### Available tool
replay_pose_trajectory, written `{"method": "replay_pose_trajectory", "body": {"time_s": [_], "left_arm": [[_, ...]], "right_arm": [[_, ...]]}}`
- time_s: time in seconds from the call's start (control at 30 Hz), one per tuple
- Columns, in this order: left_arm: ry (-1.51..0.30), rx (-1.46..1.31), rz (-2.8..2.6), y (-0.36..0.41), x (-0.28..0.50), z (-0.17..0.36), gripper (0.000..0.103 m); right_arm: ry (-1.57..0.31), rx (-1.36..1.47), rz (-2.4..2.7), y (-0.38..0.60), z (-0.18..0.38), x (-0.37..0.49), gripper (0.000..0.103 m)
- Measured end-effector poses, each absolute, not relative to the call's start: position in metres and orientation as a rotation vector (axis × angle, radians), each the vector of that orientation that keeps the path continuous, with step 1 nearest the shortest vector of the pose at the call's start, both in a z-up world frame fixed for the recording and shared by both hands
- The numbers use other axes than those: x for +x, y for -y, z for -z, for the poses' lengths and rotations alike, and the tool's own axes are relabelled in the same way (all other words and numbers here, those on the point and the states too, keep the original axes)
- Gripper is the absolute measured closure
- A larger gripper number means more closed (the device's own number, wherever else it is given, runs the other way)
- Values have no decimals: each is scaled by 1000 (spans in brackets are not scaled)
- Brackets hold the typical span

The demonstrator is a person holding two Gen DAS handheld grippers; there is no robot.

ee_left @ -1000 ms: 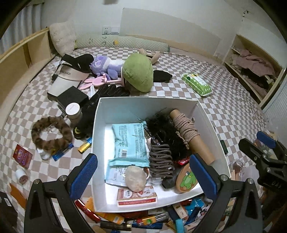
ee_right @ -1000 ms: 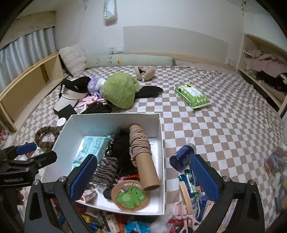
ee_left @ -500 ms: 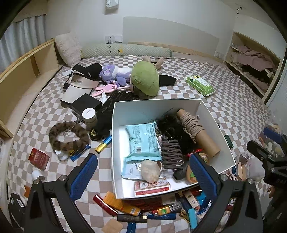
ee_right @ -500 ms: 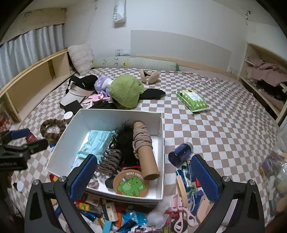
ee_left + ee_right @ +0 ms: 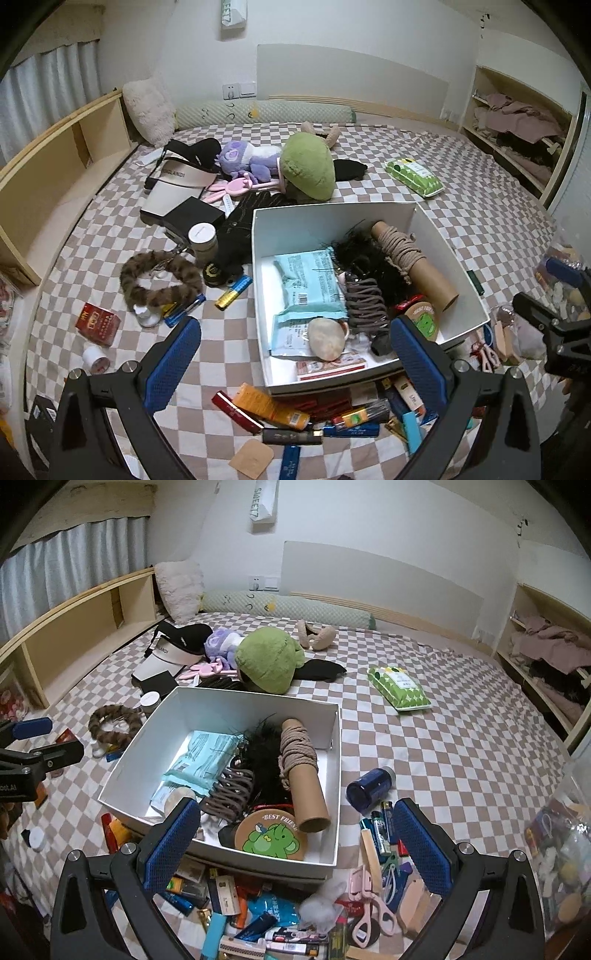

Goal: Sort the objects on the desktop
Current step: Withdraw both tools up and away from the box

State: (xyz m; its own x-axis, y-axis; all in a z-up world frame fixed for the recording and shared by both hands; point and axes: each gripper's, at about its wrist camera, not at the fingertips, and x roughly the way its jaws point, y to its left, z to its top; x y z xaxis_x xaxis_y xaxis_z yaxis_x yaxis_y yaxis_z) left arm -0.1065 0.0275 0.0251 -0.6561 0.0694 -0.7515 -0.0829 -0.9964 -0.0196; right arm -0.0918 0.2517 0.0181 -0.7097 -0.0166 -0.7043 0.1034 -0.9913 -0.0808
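L gripper hangs over the checkered bedspread, fingers spread wide, nothing betw. them. R gripper likewise: pads far apart, gripping nothing.

White box sits ahead of L gripper, its near wall betw. the two L fingertips and offset toward the R finger. Inside: teal packet on the L-finger side, beige stone-like lump nearest the tips, brown claw clip mid, black fuzzy thing behind it, cardboard tube w/ rope on the R-finger side, round elephant tin partly hidden by the R finger, red card box flat vs. the near wall.

Outside the box, off the L finger: furry brown ring, red packet, small tape roll, gold-blue battery. Betw./below the L gripper's fingers: loose pile w/ orange pack & tan pad. Farther ahead: green plush, purple plush, visor cap, green wipes pack.

R wrist view: same box ahead, nearer its L finger; elephant tin just past the tips. Blue bottle lies on its side beyond the R finger, lighters beside that finger, pink scissors betw. the fingers close in. Each gripper shows at the edge of the other's view, well apart.
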Motion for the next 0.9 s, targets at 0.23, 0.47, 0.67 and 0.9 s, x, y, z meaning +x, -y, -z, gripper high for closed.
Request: {"method": "replay_pose_trajectory", "body": {"time_s": [0.23, 0.47, 0.67, 0.9], "left_arm": [[-101, -1244, -2809, -24, -97, -25, 0], [-121, -1247, -2783, -16, -90, -23, 0], [-89, -1265, -2770, 1, -84, -20, 0], [-78, -1311, -2778, 26, -75, -12, 0]], "right_arm": [[-121, 1187, 2826, -256, -17, -87, 0], [-78, 1183, 2772, -263, -9, -83, 0], [-105, 1186, 2710, -267, 3, -77, 0], [-188, 1260, 2649, -269, 21, -72, 0]]}}
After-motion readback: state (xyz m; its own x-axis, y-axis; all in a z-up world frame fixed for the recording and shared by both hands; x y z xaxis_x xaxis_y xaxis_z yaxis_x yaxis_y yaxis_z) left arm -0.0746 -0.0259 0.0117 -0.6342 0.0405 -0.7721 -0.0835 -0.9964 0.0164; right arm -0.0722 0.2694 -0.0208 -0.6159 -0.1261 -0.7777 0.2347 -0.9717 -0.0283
